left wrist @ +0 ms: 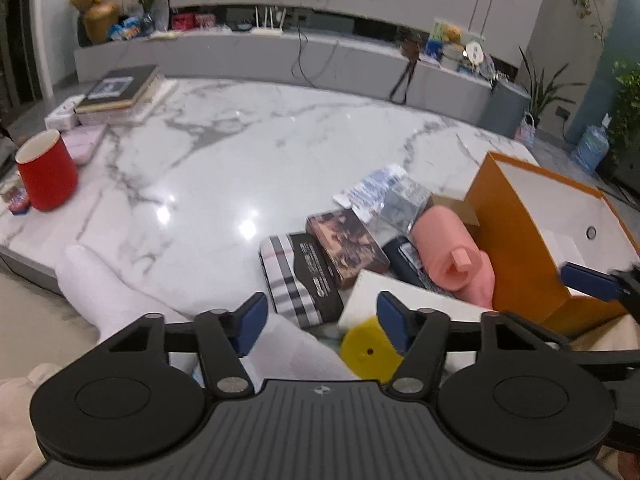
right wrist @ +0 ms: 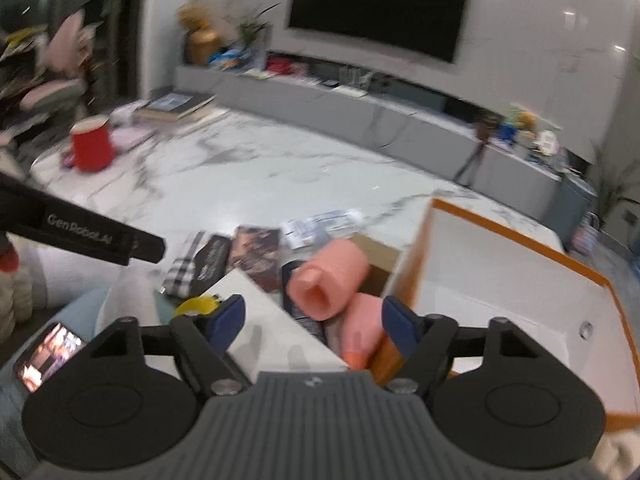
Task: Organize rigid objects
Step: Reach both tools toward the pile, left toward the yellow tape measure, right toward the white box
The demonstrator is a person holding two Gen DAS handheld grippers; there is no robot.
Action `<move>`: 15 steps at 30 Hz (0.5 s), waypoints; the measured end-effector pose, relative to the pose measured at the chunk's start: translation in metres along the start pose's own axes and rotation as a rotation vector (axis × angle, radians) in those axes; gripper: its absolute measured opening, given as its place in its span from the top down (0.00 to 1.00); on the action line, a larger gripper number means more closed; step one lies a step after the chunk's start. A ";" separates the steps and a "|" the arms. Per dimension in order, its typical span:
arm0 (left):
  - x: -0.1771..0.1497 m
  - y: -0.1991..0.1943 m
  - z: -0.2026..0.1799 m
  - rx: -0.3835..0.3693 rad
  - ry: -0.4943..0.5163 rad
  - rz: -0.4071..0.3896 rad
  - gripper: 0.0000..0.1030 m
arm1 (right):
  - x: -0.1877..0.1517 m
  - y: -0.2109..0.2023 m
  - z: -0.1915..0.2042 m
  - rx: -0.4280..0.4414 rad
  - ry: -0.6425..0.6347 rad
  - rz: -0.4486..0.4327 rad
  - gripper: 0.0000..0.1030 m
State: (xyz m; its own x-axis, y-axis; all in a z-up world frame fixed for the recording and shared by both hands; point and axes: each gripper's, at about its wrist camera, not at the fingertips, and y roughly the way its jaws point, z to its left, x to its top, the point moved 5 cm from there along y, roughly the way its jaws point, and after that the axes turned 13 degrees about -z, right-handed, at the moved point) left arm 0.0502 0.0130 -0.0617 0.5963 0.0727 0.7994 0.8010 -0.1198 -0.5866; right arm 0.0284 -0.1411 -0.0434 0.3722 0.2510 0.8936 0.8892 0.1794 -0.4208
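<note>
While both grippers hang over the near edge of the marble table (left wrist: 224, 160), no object is yet taken up. The left gripper (left wrist: 322, 326) stands partly open with nothing between its pads, above a yellow disc (left wrist: 370, 350) and a white box (left wrist: 400, 292). The right gripper (right wrist: 310, 326) is likewise partly open and empty, poised over a pink cylinder (right wrist: 332, 276) beside the open orange box (left wrist: 520, 248). The loose items, among them a plaid case (left wrist: 286, 276) and a brown patterned box (left wrist: 348, 246), lie clustered just left of that box. Motion blur in the right wrist view leaves it uncertain whether its pads touch anything. The step in hand appears to be selection and approach. The next move likely calls for lowering onto one item, closing squarely, and carrying it into the orange box.
</note>
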 end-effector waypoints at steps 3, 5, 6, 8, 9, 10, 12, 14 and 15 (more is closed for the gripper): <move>-0.005 0.006 0.000 -0.022 -0.012 0.054 0.40 | -0.004 0.016 0.008 0.075 -0.055 0.057 0.42; -0.008 0.011 -0.002 -0.040 -0.013 0.089 0.42 | -0.007 0.026 0.013 0.129 -0.097 0.102 0.42; -0.009 0.014 -0.004 -0.051 -0.008 0.103 0.42 | -0.009 0.032 0.015 0.151 -0.117 0.126 0.42; -0.011 0.020 -0.008 -0.068 0.001 0.127 0.42 | -0.012 0.042 0.016 0.196 -0.159 0.166 0.42; -0.011 0.023 -0.010 -0.077 0.013 0.142 0.42 | -0.012 0.046 0.017 0.217 -0.183 0.184 0.42; -0.012 0.026 -0.012 -0.087 0.022 0.158 0.42 | -0.013 0.050 0.019 0.243 -0.211 0.202 0.42; -0.012 0.032 -0.016 -0.101 0.042 0.179 0.40 | -0.013 0.057 0.020 0.287 -0.259 0.230 0.41; -0.012 0.038 -0.018 -0.113 0.059 0.196 0.35 | -0.015 0.062 0.021 0.331 -0.296 0.260 0.40; -0.012 0.040 -0.018 -0.123 0.062 0.207 0.34 | -0.015 0.066 0.021 0.351 -0.308 0.279 0.40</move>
State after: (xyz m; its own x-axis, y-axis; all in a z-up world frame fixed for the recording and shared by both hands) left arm 0.0741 -0.0107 -0.0929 0.7397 -0.0260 0.6724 0.6472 -0.2458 -0.7216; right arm 0.0758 -0.1133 -0.0882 0.4393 0.5919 0.6758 0.6064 0.3596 -0.7092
